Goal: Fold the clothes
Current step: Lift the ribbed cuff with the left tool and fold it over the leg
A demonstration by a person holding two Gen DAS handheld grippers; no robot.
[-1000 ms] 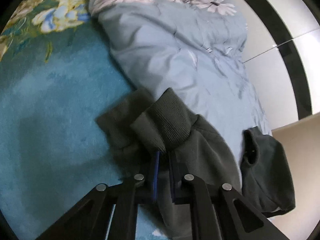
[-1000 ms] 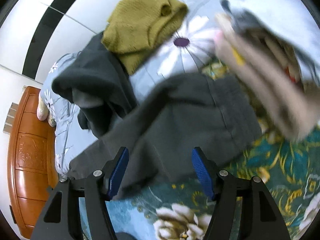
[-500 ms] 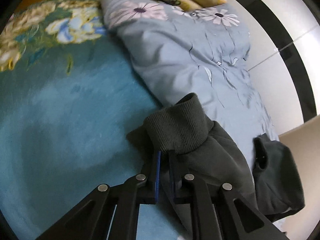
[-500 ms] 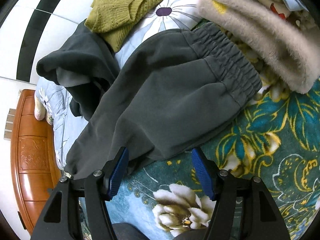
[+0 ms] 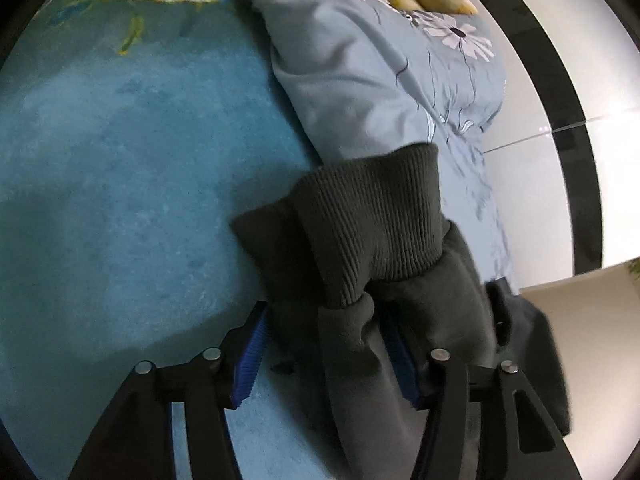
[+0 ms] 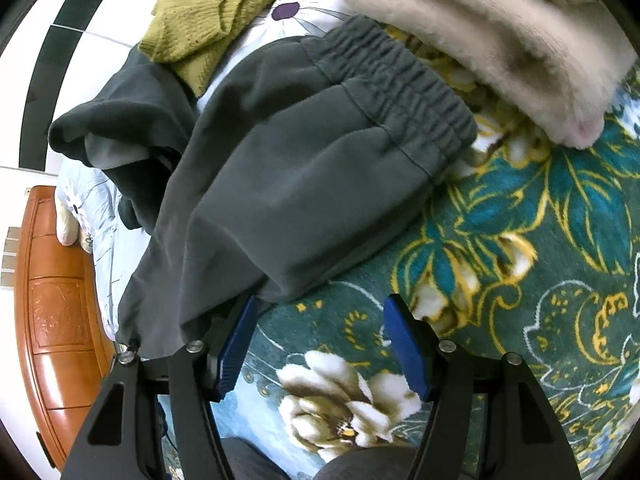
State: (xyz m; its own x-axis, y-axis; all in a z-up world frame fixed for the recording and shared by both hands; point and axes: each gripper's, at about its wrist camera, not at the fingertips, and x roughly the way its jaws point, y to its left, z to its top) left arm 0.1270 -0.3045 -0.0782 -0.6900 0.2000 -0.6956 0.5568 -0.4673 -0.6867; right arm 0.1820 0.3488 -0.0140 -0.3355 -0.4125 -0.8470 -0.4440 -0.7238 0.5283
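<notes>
Dark grey sweatpants lie across a teal floral blanket, with the elastic waistband at the upper right. In the left wrist view their ribbed ankle cuff lies between the fingers of my left gripper. That gripper is open, with the cuff and leg fabric loose in the gap. My right gripper is open and empty. It hovers just below the pants' lower edge, over the blanket.
An olive knit sweater and a dark garment lie on the grey floral duvet. A beige fluffy garment lies at the top right. A wooden headboard stands at the left. White wall tiles are on the right.
My left gripper was shut on the cuff and has now opened, leaving the cuff on the blanket. My right gripper has moved closer to the pants' lower edge.
</notes>
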